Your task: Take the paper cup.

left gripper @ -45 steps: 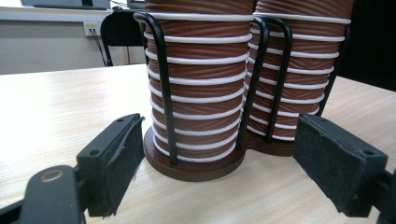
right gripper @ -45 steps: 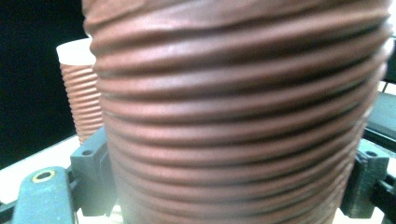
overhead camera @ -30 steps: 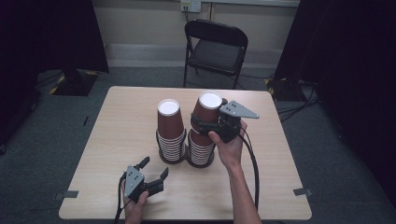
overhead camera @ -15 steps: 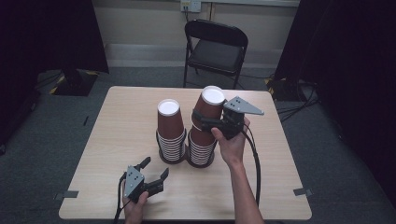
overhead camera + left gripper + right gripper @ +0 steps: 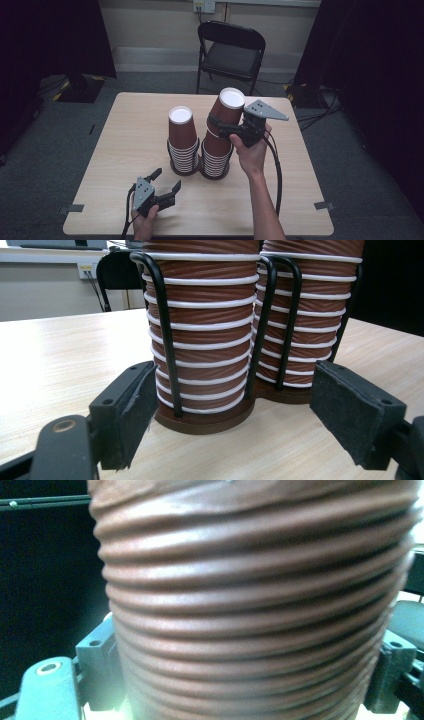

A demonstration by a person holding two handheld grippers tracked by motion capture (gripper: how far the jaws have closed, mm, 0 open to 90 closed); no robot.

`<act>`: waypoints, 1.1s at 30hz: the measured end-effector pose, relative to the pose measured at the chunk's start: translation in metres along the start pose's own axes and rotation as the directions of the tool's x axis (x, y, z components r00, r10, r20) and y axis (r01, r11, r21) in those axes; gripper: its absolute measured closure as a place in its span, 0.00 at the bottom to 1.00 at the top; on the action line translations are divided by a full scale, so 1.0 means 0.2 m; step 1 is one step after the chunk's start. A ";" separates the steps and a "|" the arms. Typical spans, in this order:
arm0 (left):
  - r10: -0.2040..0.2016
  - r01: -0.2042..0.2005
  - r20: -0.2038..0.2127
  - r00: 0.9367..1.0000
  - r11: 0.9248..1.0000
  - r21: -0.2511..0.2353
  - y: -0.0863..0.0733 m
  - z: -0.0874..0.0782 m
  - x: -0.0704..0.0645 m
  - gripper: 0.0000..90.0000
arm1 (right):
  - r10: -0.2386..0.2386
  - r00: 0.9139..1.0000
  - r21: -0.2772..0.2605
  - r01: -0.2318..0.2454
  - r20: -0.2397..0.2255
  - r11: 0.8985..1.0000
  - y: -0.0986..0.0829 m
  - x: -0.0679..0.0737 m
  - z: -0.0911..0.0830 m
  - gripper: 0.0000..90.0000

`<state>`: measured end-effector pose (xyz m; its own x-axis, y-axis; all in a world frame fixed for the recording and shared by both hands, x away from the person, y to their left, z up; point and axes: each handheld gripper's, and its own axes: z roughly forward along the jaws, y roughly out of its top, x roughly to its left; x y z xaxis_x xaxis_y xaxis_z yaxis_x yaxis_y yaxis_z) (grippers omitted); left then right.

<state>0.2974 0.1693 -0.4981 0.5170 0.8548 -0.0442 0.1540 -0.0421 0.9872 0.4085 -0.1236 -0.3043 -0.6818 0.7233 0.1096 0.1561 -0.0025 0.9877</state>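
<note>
The right gripper [image 5: 224, 131] pinched the top cup [image 5: 225, 119], tilted and seemingly half-lifted off the right stack [image 5: 216, 159]. The left gripper [image 5: 166, 187] rested spread wide. Removal remained unfinished.

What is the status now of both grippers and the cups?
Right gripper shut on top cup, tilted above right stack. Left gripper open, resting on table before left stack. Nothing in the way.
</note>
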 end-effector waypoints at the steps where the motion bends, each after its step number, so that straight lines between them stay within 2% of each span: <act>1: -0.002 0.002 0.000 1.000 1.000 -0.001 0.00 0.00 0.00 0.21 | 0.007 1.000 0.002 -0.007 -0.001 1.000 0.00 0.00 0.00 0.16; 9: 0.013 -0.013 0.004 1.000 1.000 0.002 0.00 0.00 0.00 0.21 | 0.004 1.000 -0.009 -0.004 0.010 1.000 0.01 0.00 -0.03 0.16; 20: 0.012 -0.012 -0.002 1.000 1.000 0.004 0.00 0.00 -0.01 0.22 | 0.048 0.999 -0.036 -0.048 0.018 0.998 0.02 -0.04 -0.12 0.16; 27: 0.034 -0.034 -0.008 0.999 0.998 0.045 0.01 0.02 -0.02 0.22 | 0.060 0.998 -0.052 -0.059 0.032 0.997 0.01 -0.07 -0.18 0.16; 33: 0.017 -0.018 0.009 1.000 0.999 0.033 0.01 0.02 0.00 0.22 | 0.069 0.996 -0.066 -0.066 0.050 0.996 0.01 -0.09 -0.24 0.16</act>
<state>0.2999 0.1669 -0.4972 0.5273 0.8492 -0.0283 0.1725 -0.0744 0.9822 0.3858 -0.1694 -0.2991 -0.6330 0.7548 0.1719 0.1528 -0.0958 0.9836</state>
